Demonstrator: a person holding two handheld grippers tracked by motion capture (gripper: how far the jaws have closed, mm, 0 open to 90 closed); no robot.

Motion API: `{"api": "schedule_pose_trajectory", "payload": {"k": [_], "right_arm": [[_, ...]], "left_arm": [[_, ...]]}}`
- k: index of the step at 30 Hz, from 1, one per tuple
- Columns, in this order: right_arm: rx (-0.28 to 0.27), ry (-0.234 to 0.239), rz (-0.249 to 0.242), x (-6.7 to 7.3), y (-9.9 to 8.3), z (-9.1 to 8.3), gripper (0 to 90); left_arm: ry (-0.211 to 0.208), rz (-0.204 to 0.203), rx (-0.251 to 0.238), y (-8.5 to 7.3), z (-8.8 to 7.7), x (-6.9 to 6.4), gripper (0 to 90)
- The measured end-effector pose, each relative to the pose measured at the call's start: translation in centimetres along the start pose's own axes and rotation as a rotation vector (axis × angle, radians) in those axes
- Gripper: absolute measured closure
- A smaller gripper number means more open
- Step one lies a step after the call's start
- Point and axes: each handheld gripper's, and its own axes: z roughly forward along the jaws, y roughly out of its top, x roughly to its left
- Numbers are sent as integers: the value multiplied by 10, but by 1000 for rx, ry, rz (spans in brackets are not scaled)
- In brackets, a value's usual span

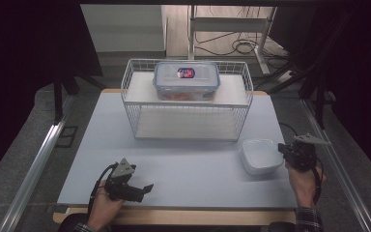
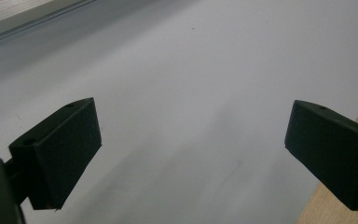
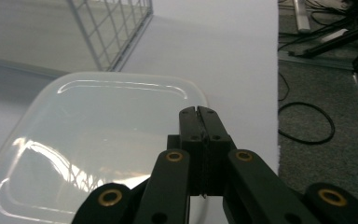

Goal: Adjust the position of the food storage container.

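A white, shallow square dish (image 1: pixel 261 155) sits on the pale table at the right. My right gripper (image 1: pixel 282 149) is at its right rim, shut. In the right gripper view the two black jaws meet flat against each other (image 3: pixel 198 112) just over the dish's (image 3: pixel 98 154) near right edge; I cannot tell whether the thin rim is pinched between them. My left gripper (image 1: pixel 147 187) rests low near the table's front edge at the left, open. Its jaws (image 2: pixel 193 116) stand wide apart over bare table.
A white wire rack (image 1: pixel 188 104) stands at the back middle of the table (image 1: pixel 174 159), with a clear lidded food box (image 1: pixel 187 79) on its upper shelf. The wooden table edge (image 2: pixel 335 210) lies close to the left gripper. Cables (image 3: pixel 307 121) lie on the floor at the right.
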Motion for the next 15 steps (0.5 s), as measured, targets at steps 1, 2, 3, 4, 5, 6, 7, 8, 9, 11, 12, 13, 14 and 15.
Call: {"api": "schedule_pose_trajectory", "payload": {"k": [1, 2, 3, 4, 5, 6, 7, 8, 9, 11, 12, 13, 14, 15], "right_arm": [[3, -5, 2, -2, 0, 1, 892], [8, -10, 2, -3, 0, 3, 892], [11, -15, 1, -4, 0, 4, 892], [15, -17, 5, -6, 0, 6, 892], [13, -17, 7, -8, 0, 7, 892], [20, -21, 7, -9, 0, 9, 892], [24, -22, 6, -11, 1, 11, 892], [26, -23, 6, -12, 1, 12, 892], [32, -21, 8, -14, 1, 14, 893], [40, -18, 8, -14, 2, 17, 892], [43, -14, 13, -15, 2, 17, 893], [45, -7, 18, -15, 1, 18, 893], [47, -2, 16, -15, 1, 18, 893], [51, 1, 14, -14, 0, 19, 893]], "left_arm": [[1, 2, 1, 0, 0, 0, 31], [1, 3, 1, 0, 0, 0, 31], [0, 0, 2, 0, 0, 0, 31], [-1, 1, 3, 0, 1, 0, 31], [-1, 0, 4, 0, 1, 0, 31], [-2, 0, 5, 0, 1, 0, 31], [-2, 2, 6, 0, 1, 0, 31], [-3, 2, 7, 0, 1, 0, 31], [-3, 0, 8, 0, 2, 0, 31], [-3, 1, 11, 0, 2, 0, 32], [-3, 1, 11, 0, 2, 0, 32], [-4, 1, 12, 0, 3, 0, 32], [-4, 0, 12, 0, 3, 0, 32], [-5, 1, 13, 0, 3, 0, 32]]}}
